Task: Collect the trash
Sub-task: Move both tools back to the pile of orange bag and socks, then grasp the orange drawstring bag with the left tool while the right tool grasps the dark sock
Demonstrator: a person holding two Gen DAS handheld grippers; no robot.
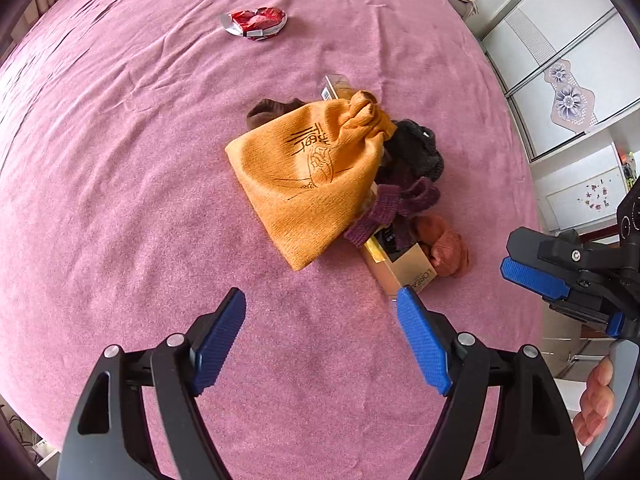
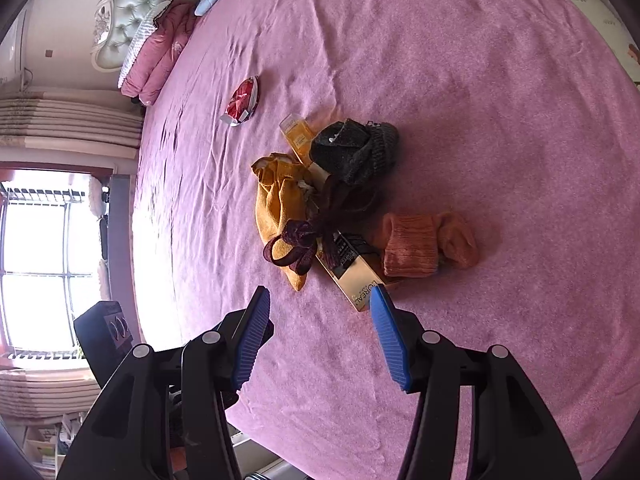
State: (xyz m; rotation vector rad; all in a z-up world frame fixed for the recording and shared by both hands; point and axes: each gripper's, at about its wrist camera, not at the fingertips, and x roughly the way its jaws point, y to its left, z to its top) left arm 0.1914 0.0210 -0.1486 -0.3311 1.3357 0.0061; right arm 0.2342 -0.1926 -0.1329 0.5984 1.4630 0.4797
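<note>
An orange drawstring pouch [image 1: 312, 184] lies on the pink bed [image 1: 120, 200], on a pile with a gold L'Oreal box [image 1: 404, 268], a second gold box [image 1: 336, 86], dark and rust socks [image 1: 444, 246] and a purple ribbon [image 1: 384, 208]. A crumpled red wrapper [image 1: 256, 22] lies farther back. My left gripper [image 1: 322, 312] is open and empty, just short of the pile. My right gripper [image 2: 320, 316] is open and empty, its right fingertip [image 2: 380, 300] at the L'Oreal box [image 2: 356, 276]; it also shows in the left wrist view [image 1: 532, 276]. The pouch [image 2: 280, 204] and wrapper [image 2: 242, 102] show too.
Pink pillows [image 2: 156, 56] and a tufted headboard [image 2: 136, 4] stand at the bed's far end. A bright window [image 2: 36, 272] and a black device [image 2: 108, 332] are left of the bed. White wardrobe doors [image 1: 560, 60] stand beyond the bed's right edge.
</note>
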